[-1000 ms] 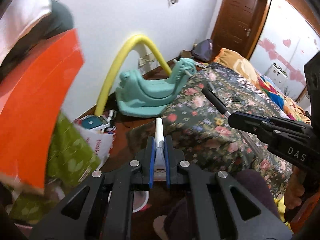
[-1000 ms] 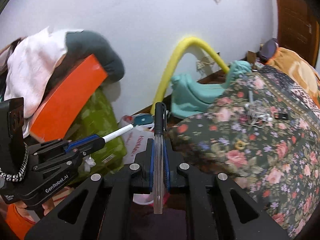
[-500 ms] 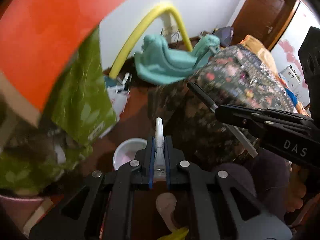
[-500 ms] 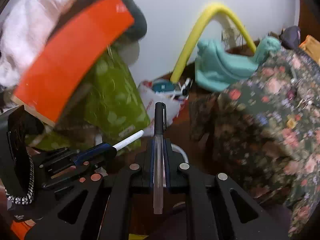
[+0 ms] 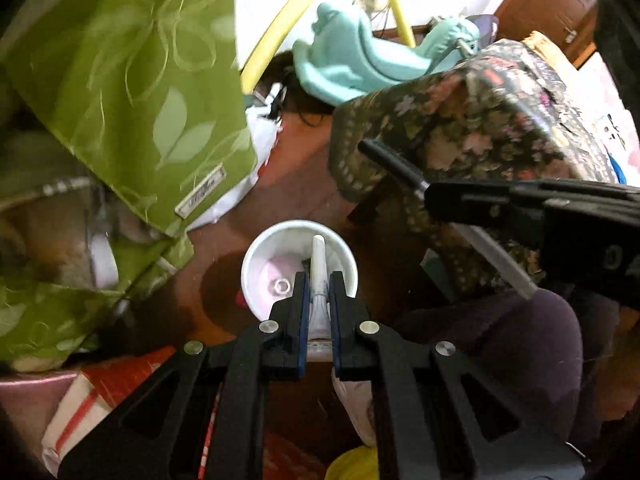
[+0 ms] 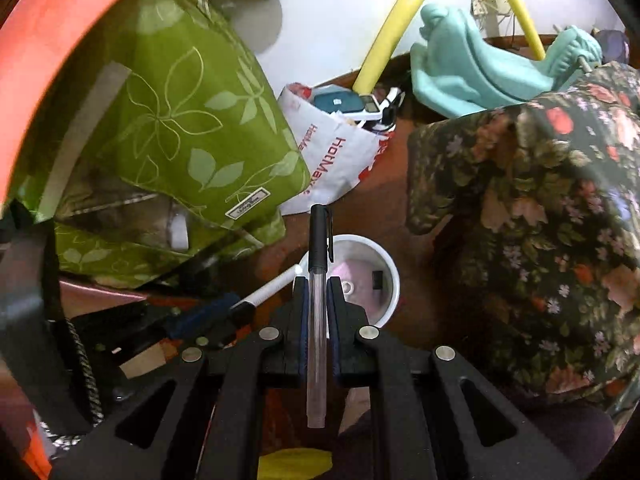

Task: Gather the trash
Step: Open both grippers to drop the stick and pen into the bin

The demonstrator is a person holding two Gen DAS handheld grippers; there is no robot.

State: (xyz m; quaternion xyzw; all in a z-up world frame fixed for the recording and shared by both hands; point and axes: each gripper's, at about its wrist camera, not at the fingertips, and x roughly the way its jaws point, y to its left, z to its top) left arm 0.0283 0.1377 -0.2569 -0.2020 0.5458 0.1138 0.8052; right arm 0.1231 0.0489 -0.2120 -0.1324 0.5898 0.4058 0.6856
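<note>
The left gripper (image 5: 319,286) is clamped on a thin white stick (image 5: 319,264), maybe a pen or a marker (its lower end is hidden between the blue pads, so I cannot say which). The tip of the stick points down over a small white bin (image 5: 256,256) that stands on the brown floor (image 5: 304,176).

The right gripper (image 6: 317,292) is closed on a clear pen with a black cap (image 6: 318,240). The cap end reaches past the fingers and covers part of the bin's rim in this view; the clear tail end hangs back over the gripper body. In the left wrist view this pen and the right gripper come in from the right side, and the gripper is cut by the edge of the frame.

Inside the bin lie a small ring-shaped piece and a small dark piece, both too small to name.

Near the bin are a green leaf-print bag (image 6: 192,128), a white plastic bag with red letters (image 6: 332,164) and a floral bedcover (image 6: 540,200), which is blurred. Behind stand a turquoise rocking toy (image 6: 472,76) and a yellow hoop (image 6: 384,44), cut off at the top.
</note>
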